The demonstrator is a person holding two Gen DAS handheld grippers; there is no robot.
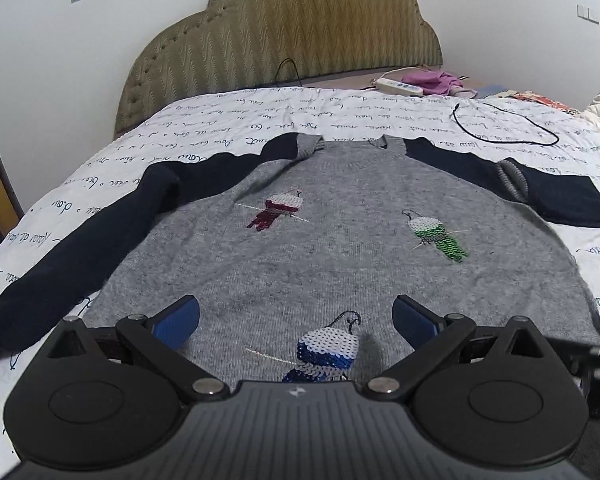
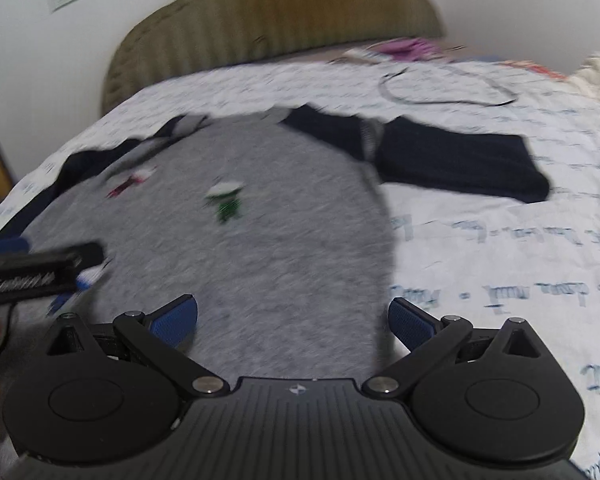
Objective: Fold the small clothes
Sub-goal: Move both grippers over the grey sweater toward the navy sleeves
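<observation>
Left gripper (image 1: 296, 322) spread above sweater (image 1: 340, 248) hem, right gripper (image 2: 292, 320) spread over its side edge; fold not begun, next: pinch sleeve (image 2: 460, 160) ahead, carry inward

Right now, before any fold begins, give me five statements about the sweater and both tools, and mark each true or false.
1. The sweater lies spread flat on the bed sheet. True.
2. The left tool is shut on the hem. False: its jaws stand wide apart over the grey fabric, holding nothing.
3. The sweater has a grey body and dark navy sleeves. True.
4. The sequin bird nearest the left tool is green. False: the nearest one is the blue bird; the green bird lies farther off, to the right.
5. The right tool is open, over the sweater's right edge. True.
</observation>
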